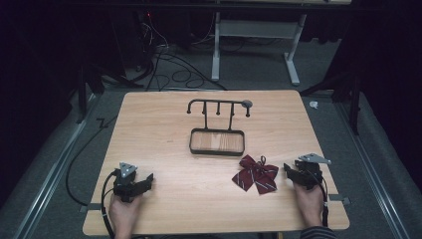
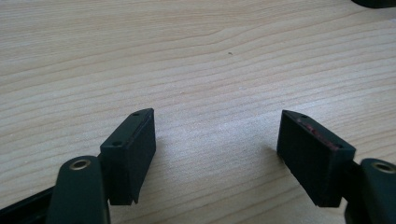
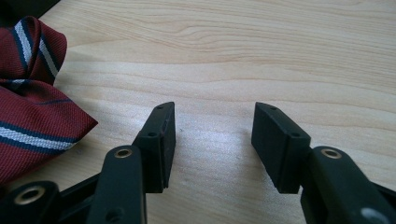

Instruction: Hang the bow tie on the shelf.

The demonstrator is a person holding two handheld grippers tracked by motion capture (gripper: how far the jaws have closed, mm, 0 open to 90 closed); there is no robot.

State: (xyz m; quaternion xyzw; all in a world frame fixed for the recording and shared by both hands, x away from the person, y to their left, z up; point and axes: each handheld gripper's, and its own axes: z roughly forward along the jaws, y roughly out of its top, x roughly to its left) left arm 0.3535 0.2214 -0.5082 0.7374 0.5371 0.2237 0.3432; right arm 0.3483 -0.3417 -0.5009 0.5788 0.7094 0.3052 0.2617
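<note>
Wooden table [image 1: 164, 199] on a grey carpeted floor, with dark surroundings and loose cables behind it, forms the work surface. Lying flat near its right front corner is the dark red bow tie [image 1: 256, 174], striped in white and navy; in the right gripper view its folded cloth [image 3: 32, 107] occupies the left edge. Just to the right of it rests my right gripper [image 1: 290, 172], jaws spread wide with bare wood between them [image 3: 212, 140], touching nothing. Beyond the bow tie, toward the table's middle, stands a black wire rack [image 1: 217, 127]: a shallow rectangular tray with an upright bar carrying several pegs. Well apart, at the left front of the table, my left gripper [image 1: 144, 183] lies low on the surface, its jaws likewise parted and unoccupied [image 2: 217, 144], with plain wood grain ahead.
</note>
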